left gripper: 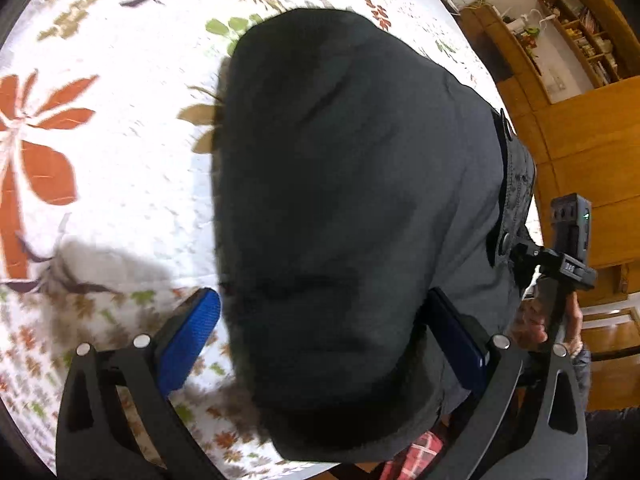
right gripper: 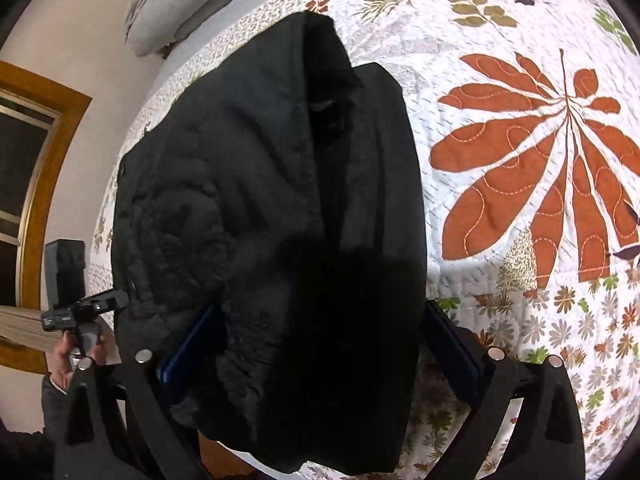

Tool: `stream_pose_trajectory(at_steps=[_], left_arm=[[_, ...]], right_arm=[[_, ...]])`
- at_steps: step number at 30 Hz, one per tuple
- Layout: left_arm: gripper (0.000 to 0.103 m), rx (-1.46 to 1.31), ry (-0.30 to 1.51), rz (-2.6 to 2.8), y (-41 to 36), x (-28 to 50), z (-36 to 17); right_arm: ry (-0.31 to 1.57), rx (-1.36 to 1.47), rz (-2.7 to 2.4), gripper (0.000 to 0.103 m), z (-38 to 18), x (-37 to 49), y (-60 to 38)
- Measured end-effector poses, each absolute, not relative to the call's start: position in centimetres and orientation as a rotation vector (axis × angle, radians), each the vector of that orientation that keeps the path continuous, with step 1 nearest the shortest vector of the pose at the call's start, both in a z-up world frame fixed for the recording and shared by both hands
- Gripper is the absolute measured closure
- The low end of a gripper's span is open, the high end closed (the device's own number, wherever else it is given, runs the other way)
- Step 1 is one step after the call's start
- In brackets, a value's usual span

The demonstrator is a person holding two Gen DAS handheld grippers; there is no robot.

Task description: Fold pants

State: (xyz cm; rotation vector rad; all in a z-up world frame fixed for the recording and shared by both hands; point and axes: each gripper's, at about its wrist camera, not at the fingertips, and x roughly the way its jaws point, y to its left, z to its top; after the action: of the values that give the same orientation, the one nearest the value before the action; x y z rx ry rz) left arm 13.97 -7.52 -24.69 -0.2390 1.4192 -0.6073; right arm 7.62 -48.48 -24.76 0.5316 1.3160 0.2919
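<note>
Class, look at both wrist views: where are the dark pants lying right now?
In both wrist views the dark pants lie bunched on the leaf-patterned quilt, between each gripper's open fingers, with the large orange leaf beside them.

The pants (left gripper: 340, 200) are of dark grey, almost black cloth, and they fill the middle of both views. They are folded into a thick bundle with several layers, soft creases running across it. In the right wrist view the pants (right gripper: 272, 220) show a long fold line from the upper middle down to the centre, with one layer lapping over another. At the right edge of the left wrist view a waistband with two dark round buttons is visible. The bundle lies on a flowered bed cover.
</note>
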Motion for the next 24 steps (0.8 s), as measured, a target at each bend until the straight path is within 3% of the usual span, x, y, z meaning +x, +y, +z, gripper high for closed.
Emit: stream_pose_trajectory(at_steps=[16, 24], left_arm=[[0.003, -0.416, 1.473, -0.680, -9.3, 15.1, -26.6], [0.003, -0.354, 1.453, -0.665, -10.7, 14.4, -26.4]], right_arm=[[1.314, 0.535, 0.338, 0.003, -25.5, 8.7, -46.2], [1.304, 0.555, 0.352, 0.003, -26.3, 9.0, -46.5]])
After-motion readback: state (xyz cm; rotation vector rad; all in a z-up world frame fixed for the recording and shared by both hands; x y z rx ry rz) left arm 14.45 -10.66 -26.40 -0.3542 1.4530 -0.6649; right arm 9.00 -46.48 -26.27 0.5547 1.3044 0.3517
